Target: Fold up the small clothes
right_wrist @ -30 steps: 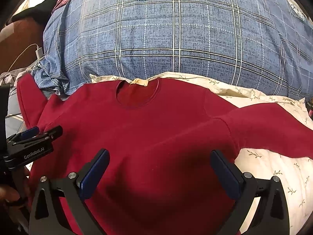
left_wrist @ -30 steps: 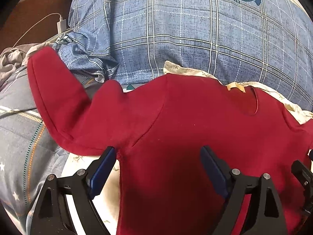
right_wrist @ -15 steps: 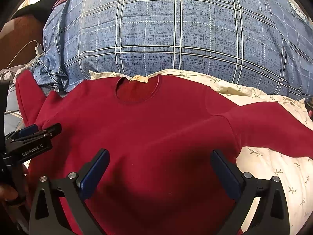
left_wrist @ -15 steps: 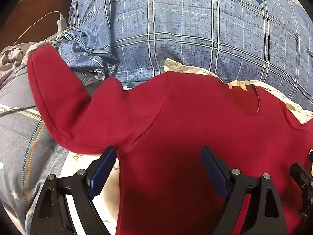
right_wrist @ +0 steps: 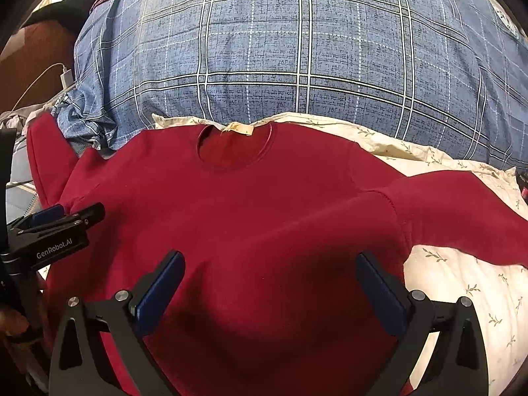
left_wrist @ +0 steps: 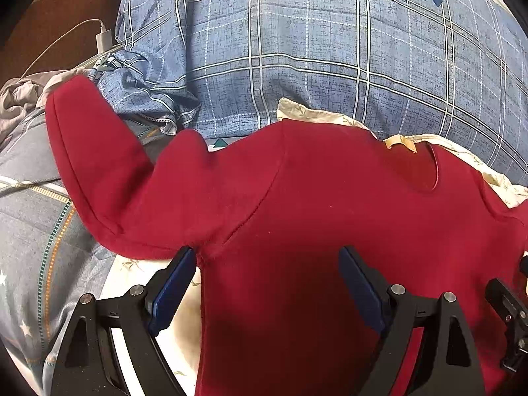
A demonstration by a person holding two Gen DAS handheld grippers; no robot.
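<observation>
A small dark red long-sleeved sweater lies flat, front up, on a cream floral sheet, collar and tan neck label at the far side. It also shows in the left wrist view. Its left sleeve angles up over bedding; its right sleeve stretches right. My left gripper is open and empty, hovering over the left armpit area. It also shows from the right wrist view. My right gripper is open and empty above the chest.
A big blue plaid pillow with a round emblem lies just behind the collar. A grey patterned quilt lies left. A white charger and cable sit at the far left by a brown headboard.
Both grippers have eased slightly forward over the sweater, still open. The sweater has not moved.
</observation>
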